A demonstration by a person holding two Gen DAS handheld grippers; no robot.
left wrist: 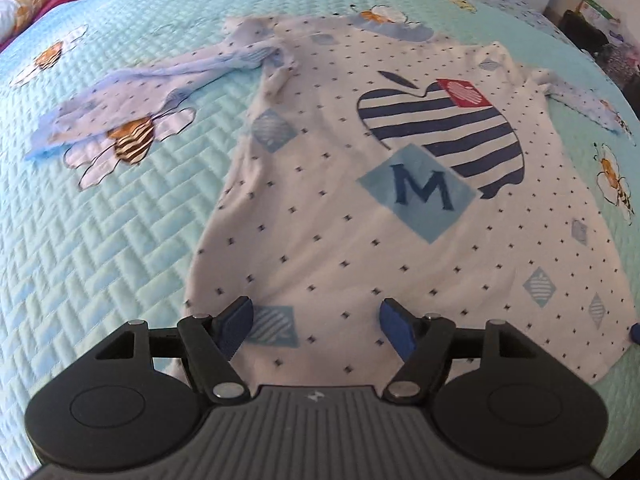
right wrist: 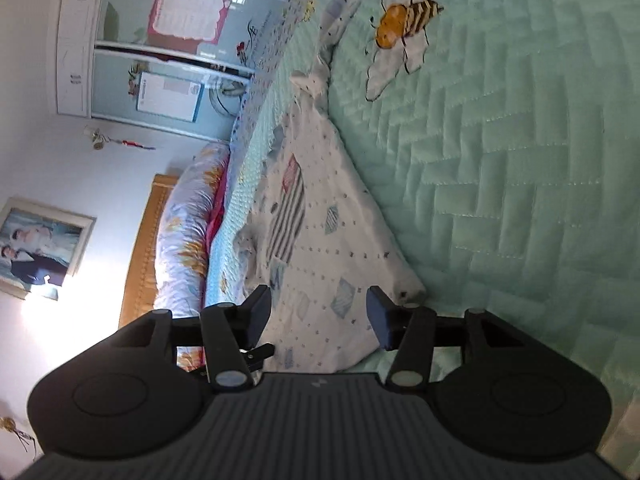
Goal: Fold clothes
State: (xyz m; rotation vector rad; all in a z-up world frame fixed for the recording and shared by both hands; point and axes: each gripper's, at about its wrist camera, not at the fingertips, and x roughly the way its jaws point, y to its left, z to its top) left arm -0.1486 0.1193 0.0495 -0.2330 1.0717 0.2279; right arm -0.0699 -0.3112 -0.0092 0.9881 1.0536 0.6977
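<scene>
One shirt [left wrist: 360, 208] — letter "M" [left wrist: 424, 190] readable.

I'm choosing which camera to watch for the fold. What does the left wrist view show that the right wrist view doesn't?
Only the left wrist view shows the shirt flat from above: striped apple print, blue M patch, and long sleeve trailing sideways. Only the right wrist view shows the room: wardrobe, headboard, framed picture. Both show the shirt's hem, the green bee quilt, and open jaws over the fabric.

Both grippers [left wrist: 316, 316] [right wrist: 318, 312] — black ribbed bodies, silver rivets, blue pads [left wrist: 394, 326].
</scene>
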